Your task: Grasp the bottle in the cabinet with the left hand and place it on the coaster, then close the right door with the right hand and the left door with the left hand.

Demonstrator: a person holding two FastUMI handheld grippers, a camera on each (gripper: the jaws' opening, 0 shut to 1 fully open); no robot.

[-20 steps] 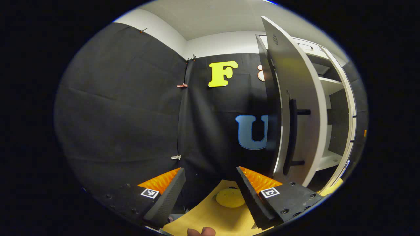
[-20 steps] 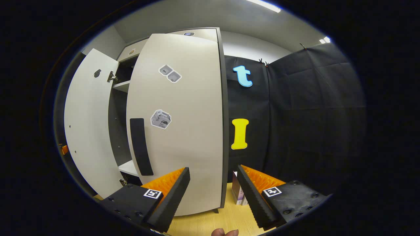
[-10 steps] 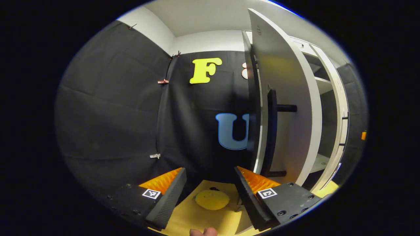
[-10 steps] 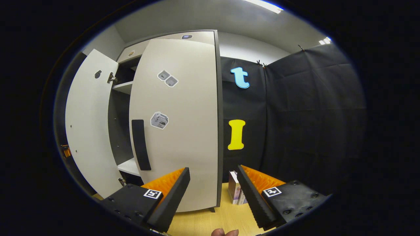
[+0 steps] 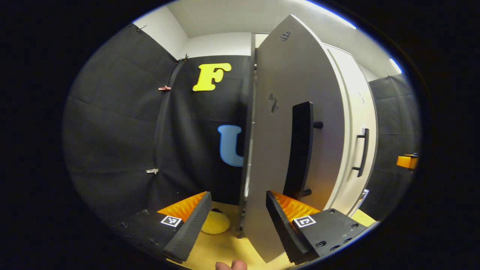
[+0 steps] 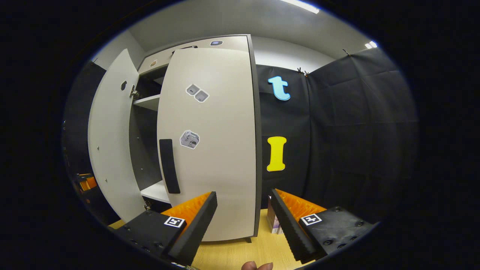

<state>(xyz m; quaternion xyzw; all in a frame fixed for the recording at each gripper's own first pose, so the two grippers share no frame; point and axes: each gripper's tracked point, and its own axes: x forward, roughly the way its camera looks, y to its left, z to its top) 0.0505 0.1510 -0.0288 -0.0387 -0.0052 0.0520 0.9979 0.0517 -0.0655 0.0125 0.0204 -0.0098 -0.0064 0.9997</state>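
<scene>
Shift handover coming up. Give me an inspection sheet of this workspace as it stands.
Surface: light wooden tabletop, cabinet standing on it.
Job's things: right door shut or nearly so; left door ajar, its inner face seen in the right gripper view; yellow coaster partly hidden, bottle not made out.
Clutter: small boxes beside the cabinet.
Grippers: left tool open, its fingers either side of the left door's lower edge, contact unclear; right tool open, holding nothing.
Cables: nothing seen.
Surroundings: black cloth wall, white ceiling.
</scene>
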